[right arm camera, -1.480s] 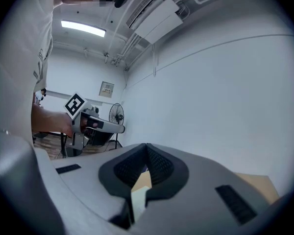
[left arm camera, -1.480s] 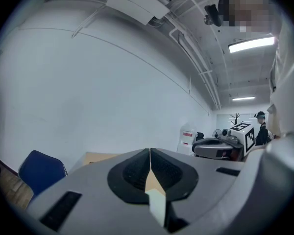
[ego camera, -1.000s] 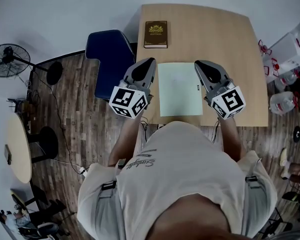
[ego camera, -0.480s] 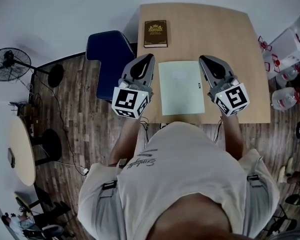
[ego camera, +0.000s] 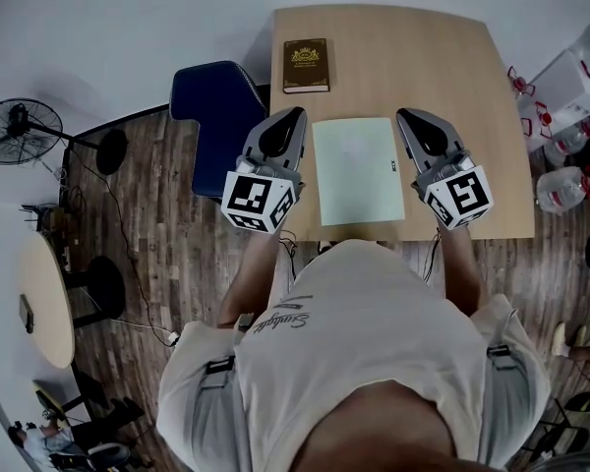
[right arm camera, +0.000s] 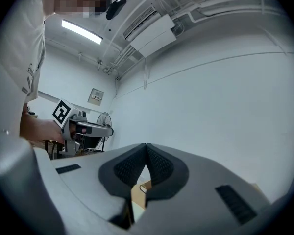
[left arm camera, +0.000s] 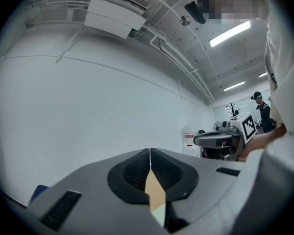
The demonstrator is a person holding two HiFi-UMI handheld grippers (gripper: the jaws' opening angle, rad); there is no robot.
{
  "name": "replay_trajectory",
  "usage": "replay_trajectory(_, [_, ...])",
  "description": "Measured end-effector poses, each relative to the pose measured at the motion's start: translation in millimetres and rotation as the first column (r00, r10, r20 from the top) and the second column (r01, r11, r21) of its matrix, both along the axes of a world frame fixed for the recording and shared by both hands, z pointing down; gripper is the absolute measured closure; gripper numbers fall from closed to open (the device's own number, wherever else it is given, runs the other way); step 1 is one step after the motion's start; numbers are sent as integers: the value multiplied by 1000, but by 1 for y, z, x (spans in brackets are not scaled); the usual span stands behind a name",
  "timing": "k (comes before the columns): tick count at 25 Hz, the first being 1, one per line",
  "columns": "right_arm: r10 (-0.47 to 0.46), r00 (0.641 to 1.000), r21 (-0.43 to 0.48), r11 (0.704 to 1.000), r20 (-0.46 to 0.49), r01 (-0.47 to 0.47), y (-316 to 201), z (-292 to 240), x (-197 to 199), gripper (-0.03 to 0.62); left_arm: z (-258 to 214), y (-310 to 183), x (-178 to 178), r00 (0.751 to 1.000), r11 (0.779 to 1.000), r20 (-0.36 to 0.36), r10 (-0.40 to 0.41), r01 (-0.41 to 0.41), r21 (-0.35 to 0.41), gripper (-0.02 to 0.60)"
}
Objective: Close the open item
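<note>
Wooden worktop [ego camera: 452, 67], pale green sheet [ego camera: 358, 170] flat between left tongs [ego camera: 293, 115] and right tongs [ego camera: 404, 117], both pressed together, empty, brown book [ego camera: 306, 65] beyond.

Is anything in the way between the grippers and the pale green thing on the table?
Nothing visible. The pale green flat item lies bare on the table, the left gripper and right gripper on either side of it. The brown book lies farther back, out of the way.

Head view: steeply down from your head onto the pale wooden counter [ego camera: 423, 57].
Gripper views: low, facing the white wall [left arm camera: 63, 106]; each sees the other: right gripper [left arm camera: 198, 140], left gripper [right arm camera: 108, 129].
</note>
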State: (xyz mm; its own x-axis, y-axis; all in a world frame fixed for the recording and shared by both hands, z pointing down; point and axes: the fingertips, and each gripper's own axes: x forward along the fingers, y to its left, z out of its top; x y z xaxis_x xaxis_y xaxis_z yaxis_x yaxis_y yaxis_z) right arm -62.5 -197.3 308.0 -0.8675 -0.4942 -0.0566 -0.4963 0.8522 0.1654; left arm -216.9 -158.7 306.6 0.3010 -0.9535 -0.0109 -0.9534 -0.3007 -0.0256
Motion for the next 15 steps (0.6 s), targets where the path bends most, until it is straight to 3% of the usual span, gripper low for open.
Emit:
replay_trajectory(3, [-7,1000,-3,1000,-6,7,2,2,0,600,1,0,2,1000,1000,1,-1,1,-4,566])
replay_trajectory(8, [-11,1000,-21,1000,-11,10,3,9,1,600,7,4,5,997,1000,74,-18,19,-9,566])
replay_trajectory(15, [-23,998,-12,1000,-51,22,5,19,0,600,17,-1,2,998,999,55,-13,15,-35,566])
